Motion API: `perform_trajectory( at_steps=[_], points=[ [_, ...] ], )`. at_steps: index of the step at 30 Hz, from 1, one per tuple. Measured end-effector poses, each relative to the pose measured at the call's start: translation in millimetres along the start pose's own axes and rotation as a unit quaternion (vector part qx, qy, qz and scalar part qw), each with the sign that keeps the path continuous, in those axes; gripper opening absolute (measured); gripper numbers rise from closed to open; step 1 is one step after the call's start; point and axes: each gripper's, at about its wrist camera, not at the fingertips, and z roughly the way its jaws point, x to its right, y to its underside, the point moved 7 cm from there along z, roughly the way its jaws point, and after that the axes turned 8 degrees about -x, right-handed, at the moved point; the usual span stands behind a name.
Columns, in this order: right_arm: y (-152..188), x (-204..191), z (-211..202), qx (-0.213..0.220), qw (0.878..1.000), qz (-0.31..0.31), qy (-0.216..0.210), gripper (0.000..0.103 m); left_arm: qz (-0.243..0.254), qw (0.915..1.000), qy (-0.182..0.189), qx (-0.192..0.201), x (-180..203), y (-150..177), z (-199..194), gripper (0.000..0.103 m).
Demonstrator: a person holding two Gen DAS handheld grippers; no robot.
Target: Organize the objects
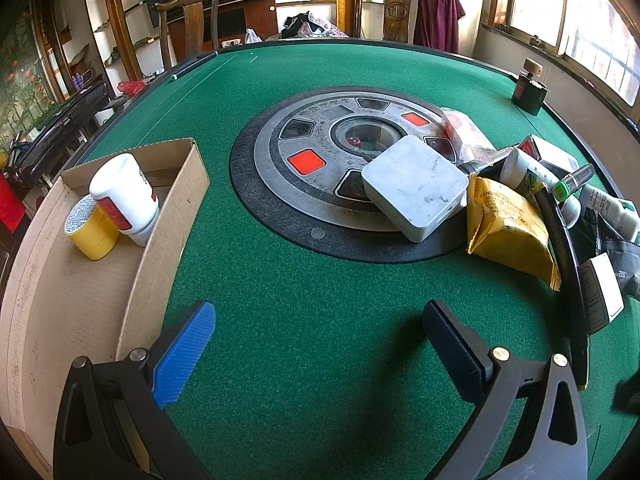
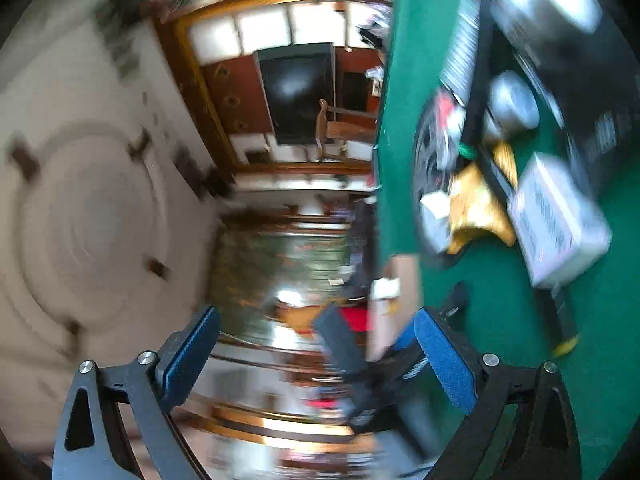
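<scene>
A cardboard box (image 1: 176,200) stands at the left on the green table (image 1: 320,300). In it are a white bottle (image 1: 124,196) and a yellow tape roll (image 1: 90,228). A pile lies at the right: a grey square case (image 1: 416,186), a yellow snack bag (image 1: 508,228), white bottles (image 1: 524,166) and small cartons. My left gripper (image 1: 320,340) is open and empty, low over the felt between box and pile. My right gripper (image 2: 316,344) is open and empty, rolled sideways, in a blurred view with the pile (image 2: 480,208) at its right.
A round control panel (image 1: 340,160) with red buttons sits in the table's middle. A black bottle with a wooden cap (image 1: 530,88) stands at the far right edge. A black strap (image 1: 572,280) curves beside the pile. Chairs (image 1: 196,20) stand behind the table.
</scene>
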Motion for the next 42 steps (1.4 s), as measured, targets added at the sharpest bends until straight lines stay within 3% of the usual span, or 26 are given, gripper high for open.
perform_trajectory(
  at_steps=[2,9,17,21,26,32,34,37,42],
  points=[
    [0,12,4,-0.031,0.998,0.049,-0.027,0.101,0.0,1.0,0.0,0.0,0,0,0,0.103],
    [3,15,12,-0.051,0.995,0.068,-0.056,0.103,0.0,1.0,0.0,0.0,0,0,0,0.103],
    [18,16,28,-0.113,0.983,0.101,-0.105,0.103,0.0,1.0,0.0,0.0,0,0,0,0.103],
    [16,22,21,-0.09,0.987,0.099,-0.089,0.103,0.0,1.0,0.0,0.0,0,-1,0,0.103],
    [5,34,0,-0.025,0.997,0.078,-0.012,0.103,0.0,1.0,0.0,0.0,0,-2,0,0.103],
    [16,20,10,-0.059,0.997,0.045,-0.022,0.103,0.0,1.0,0.0,0.0,0,-1,0,0.103],
    [10,20,2,-0.026,0.998,0.046,-0.025,0.103,0.0,1.0,0.0,0.0,0,-2,0,0.103],
    [-4,25,-27,0.069,0.996,0.056,-0.024,0.103,0.0,1.0,0.0,0.0,0,-1,0,0.103],
    [-6,29,-28,0.065,0.996,0.057,0.008,0.103,0.0,1.0,0.0,0.0,0,-1,0,0.103]
  ],
)
